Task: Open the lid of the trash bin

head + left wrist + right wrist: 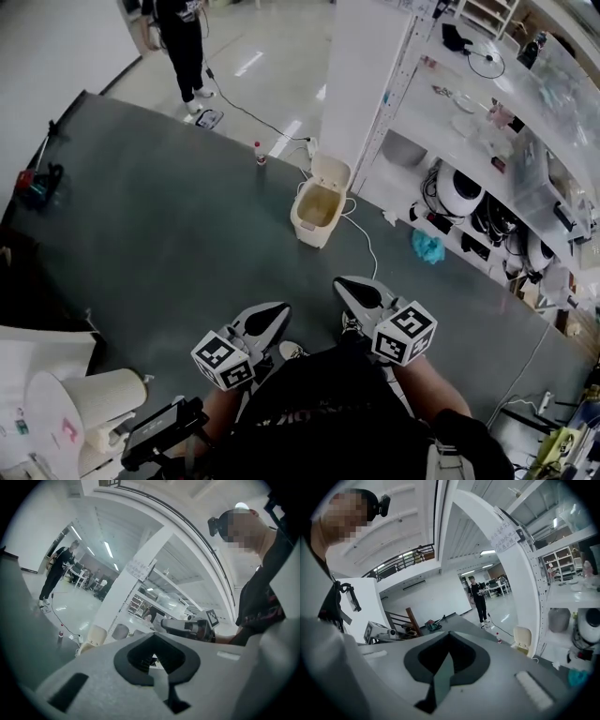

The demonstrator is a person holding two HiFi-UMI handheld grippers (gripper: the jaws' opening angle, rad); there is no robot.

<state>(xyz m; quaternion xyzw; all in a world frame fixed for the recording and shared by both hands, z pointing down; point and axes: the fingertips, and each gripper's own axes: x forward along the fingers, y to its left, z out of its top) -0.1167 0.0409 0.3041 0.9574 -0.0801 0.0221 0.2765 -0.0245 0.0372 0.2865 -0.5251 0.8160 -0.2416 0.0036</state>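
head view: trash bin [307, 228] beyond jaws

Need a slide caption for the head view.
Trash bin with lid raised on grey mat; left gripper and right gripper, jaws together, held clear of it.

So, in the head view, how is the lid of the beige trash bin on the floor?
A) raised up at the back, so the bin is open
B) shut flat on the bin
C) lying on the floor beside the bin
A: the lid stands up behind the trash bin, whose inside shows.
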